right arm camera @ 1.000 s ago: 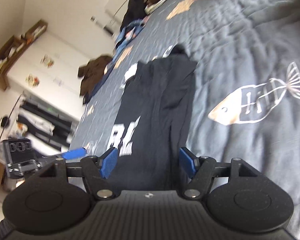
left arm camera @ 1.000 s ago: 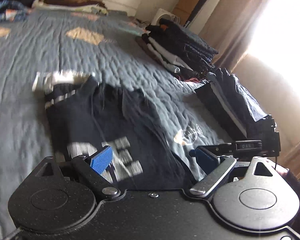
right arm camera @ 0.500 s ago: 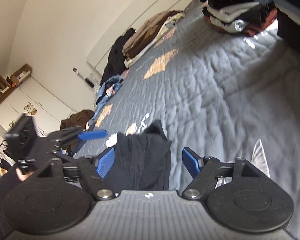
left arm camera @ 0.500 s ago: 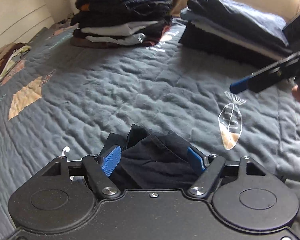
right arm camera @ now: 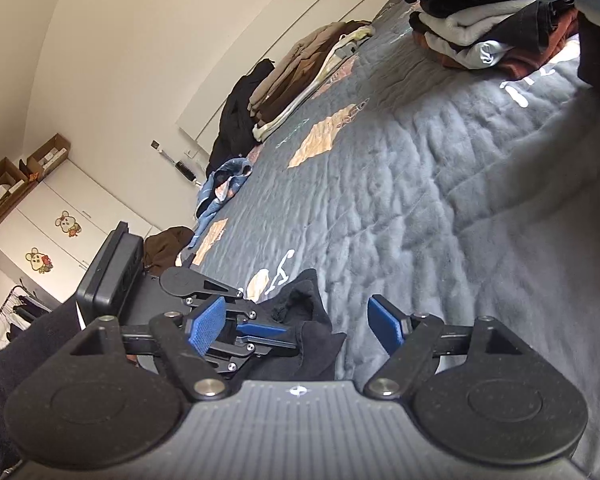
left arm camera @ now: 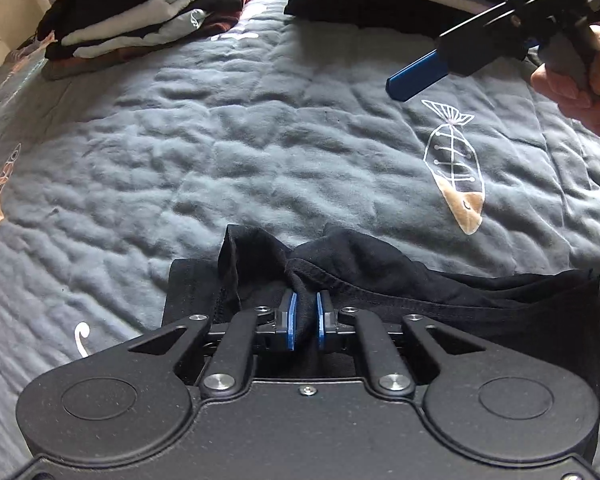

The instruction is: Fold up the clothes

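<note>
Left tongs (left arm camera: 303, 320) have now pinched shut on the black garment (left arm camera: 380, 276), where half a second ago they stood spread around it.

Across the grey bed quilt (left arm camera: 260, 140), folded stacks (left arm camera: 148, 20) sit well clear, leaving folding room. Bunched at the quilt's near edge, the garment is nipped at a hem, seemingly for lifting. Right tongs (right arm camera: 296, 324) hover spread nearby, holding nothing, likely ready for another corner.

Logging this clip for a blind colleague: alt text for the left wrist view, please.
The left claw is shut on a bunched edge of a black garment lying on a grey quilt. The right claw hovers open beyond, near folded stacks.
</note>
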The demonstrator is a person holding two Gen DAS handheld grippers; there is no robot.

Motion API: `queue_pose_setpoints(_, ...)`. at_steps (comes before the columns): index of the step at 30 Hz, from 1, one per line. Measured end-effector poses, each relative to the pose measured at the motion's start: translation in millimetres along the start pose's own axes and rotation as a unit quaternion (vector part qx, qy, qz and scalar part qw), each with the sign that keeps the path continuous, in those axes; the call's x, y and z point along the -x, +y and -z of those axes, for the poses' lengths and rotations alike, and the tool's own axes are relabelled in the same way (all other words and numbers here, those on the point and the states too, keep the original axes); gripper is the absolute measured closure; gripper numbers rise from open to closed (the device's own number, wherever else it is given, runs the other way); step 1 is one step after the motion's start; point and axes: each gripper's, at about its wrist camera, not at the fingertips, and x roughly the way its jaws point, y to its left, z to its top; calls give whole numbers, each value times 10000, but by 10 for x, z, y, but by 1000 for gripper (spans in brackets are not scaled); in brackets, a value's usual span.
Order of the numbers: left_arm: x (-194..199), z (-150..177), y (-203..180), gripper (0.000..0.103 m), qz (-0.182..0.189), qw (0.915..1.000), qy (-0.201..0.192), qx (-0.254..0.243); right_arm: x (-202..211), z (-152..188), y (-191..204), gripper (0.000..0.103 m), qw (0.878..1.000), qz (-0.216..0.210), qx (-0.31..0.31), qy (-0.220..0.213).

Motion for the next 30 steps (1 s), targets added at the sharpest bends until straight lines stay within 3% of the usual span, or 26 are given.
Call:
queue_pose_setpoints(3,-16,-14,17,87,-37,10000,-23,-54,-67,6,2,25,9999,-108,-38,55)
queue_pose_setpoints(6,-32,-27,35,70,-74,9999,-45,-108,-117,39,30,25,9999,-68,-5,143)
queue_pose_setpoints(8,-54,-33,59,68,-48,10000,-39,-69,-123,64,67,25,9997,-68,61,209)
queue_pose_setpoints(10,-87,-34,94,73,29,10000,-14,41,-118,79,105,25,9996,-73,121,227)
queue_pose_setpoints(12,-50,0,106,90,260,9994,-85,205,-104,78,129,25,9996,-122,147,197)
queue_pose_setpoints(13,-15,11,97,93,233,9993,-134,244,-95,76,129,25,9996,-148,135,176)
queue_pose_setpoints(19,392,-22,176,97,118,9932,-952,653,-39,52,81,25,10000,-63,23,19)
queue_pose_setpoints(23,428,-29,180,97,-129,9910,-1145,682,-35,70,149,25,9995,-249,164,36)
queue_pose_setpoints(28,38,34,244,96,-144,9923,-894,840,-247,280,399,25,9920,-459,873,783)
queue_pose_setpoints(30,-91,73,234,92,-155,9930,-753,897,-363,398,472,25,9863,-723,935,1154)
